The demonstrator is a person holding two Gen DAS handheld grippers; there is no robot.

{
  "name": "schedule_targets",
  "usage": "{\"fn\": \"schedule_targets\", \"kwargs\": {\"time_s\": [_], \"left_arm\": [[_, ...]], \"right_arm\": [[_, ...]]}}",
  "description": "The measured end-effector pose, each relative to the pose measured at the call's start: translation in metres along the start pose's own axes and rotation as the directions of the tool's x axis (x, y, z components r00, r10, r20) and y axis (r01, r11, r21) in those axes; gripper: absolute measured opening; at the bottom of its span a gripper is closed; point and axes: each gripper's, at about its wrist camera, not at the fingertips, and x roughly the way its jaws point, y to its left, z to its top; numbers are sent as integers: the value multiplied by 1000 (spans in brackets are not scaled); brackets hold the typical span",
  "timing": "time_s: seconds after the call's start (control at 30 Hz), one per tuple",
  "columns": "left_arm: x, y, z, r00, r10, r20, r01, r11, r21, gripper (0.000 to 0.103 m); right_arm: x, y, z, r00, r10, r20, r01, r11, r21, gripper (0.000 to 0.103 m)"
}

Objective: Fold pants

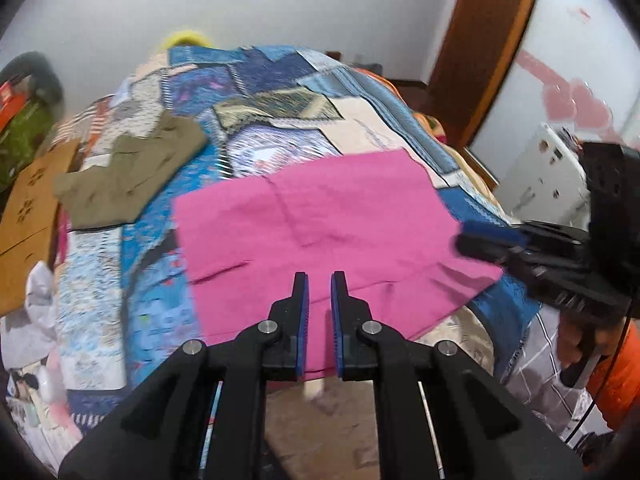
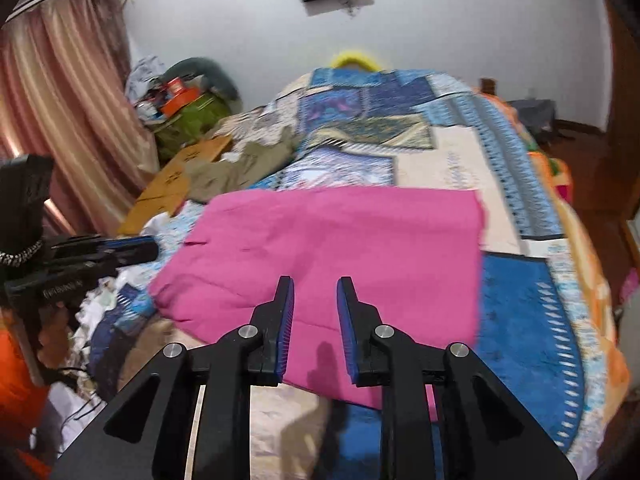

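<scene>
The pink pants (image 1: pixel 320 236) lie flat as a rectangle on the patchwork bedspread (image 1: pixel 272 76) near the bed's front edge; they also show in the right wrist view (image 2: pixel 340 248). My left gripper (image 1: pixel 319 280) hovers above their near edge, jaws slightly apart, holding nothing. My right gripper (image 2: pixel 315 284) hovers above the near edge too, open and empty. It shows from the side at the right of the left wrist view (image 1: pixel 472 240). The left gripper shows at the left of the right wrist view (image 2: pixel 148 248).
An olive green garment (image 1: pixel 128 176) lies folded at the bed's left, next to a brown cardboard box (image 1: pixel 28 216). Clutter and a curtain (image 2: pixel 60 120) stand at the left. A wooden door frame (image 1: pixel 488 40) is at the right. The bed's front edge drops off below the pants.
</scene>
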Motion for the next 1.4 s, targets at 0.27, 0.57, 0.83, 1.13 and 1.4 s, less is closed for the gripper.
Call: {"fn": "schedule_targets", "kwargs": {"time_s": [0.27,0.57,0.83,1.13,1.4], "left_arm": [[49,-8,-24,996,-47,-78,49,998,28,19],[26,6,-33,998,42,-46,-39,998,47,19],[14,34,-50,996,74,-41,-74,997,-1,29],[8,39,-57,995,95,-21,-95,995,-22,41],[-10,53,-43,987,159,4,-159,985,-62,43]], "right_arm": [[56,6,-25,988,-20,-150,19,1000,-13,20],[41,-20,-39,986,-117,-115,113,993,-37,42],[19,-67,-58,970,-196,-146,207,976,71,43],[9,-83,-66,947,-268,-176,286,955,83,43],[11,-76,-56,936,-288,-203,299,954,26,43]]}}
